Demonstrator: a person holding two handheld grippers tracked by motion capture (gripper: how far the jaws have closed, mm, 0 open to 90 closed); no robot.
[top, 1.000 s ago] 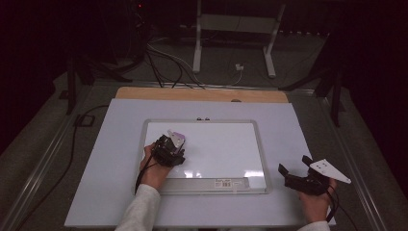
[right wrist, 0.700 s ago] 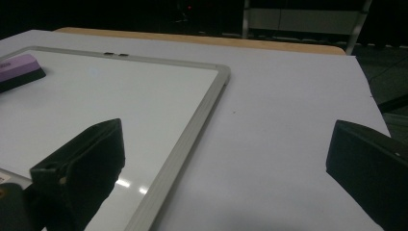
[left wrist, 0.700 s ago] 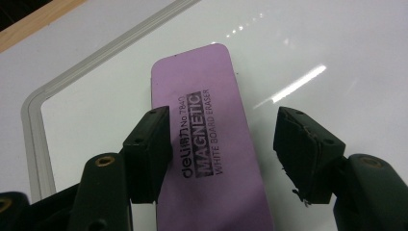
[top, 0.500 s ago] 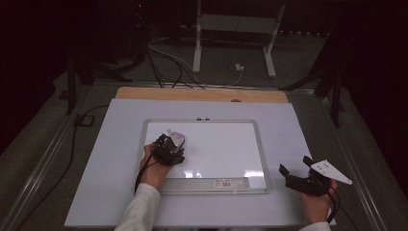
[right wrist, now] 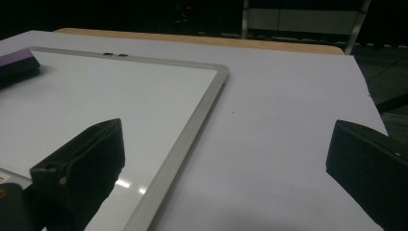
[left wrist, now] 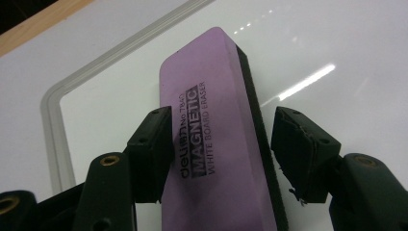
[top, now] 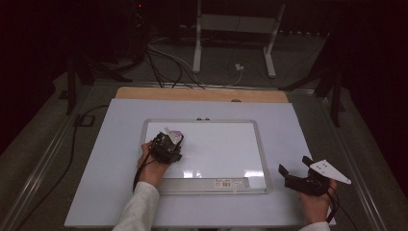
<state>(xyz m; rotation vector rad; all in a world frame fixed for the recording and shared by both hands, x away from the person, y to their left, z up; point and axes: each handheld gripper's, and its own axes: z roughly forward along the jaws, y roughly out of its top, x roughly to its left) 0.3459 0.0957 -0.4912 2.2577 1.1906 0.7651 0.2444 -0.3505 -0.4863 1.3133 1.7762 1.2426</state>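
The step in hand looks like taking hold of the eraser [left wrist: 216, 130] on the whiteboard [top: 226, 149]. The left tongs [left wrist: 221, 154] straddle it near its middle and have just been closing. One jaw touches the purple top's edge; the other stands just clear of the black felt side, so there is no grip yet. The next move calls for closing the last gap squarely across its width before lifting or wiping.

The eraser lies flat near the board's far left corner, its long axis running away from the tongs toward the frame. The right tongs [top: 303, 179] rest wide open on the desk [top: 110, 163], empty.
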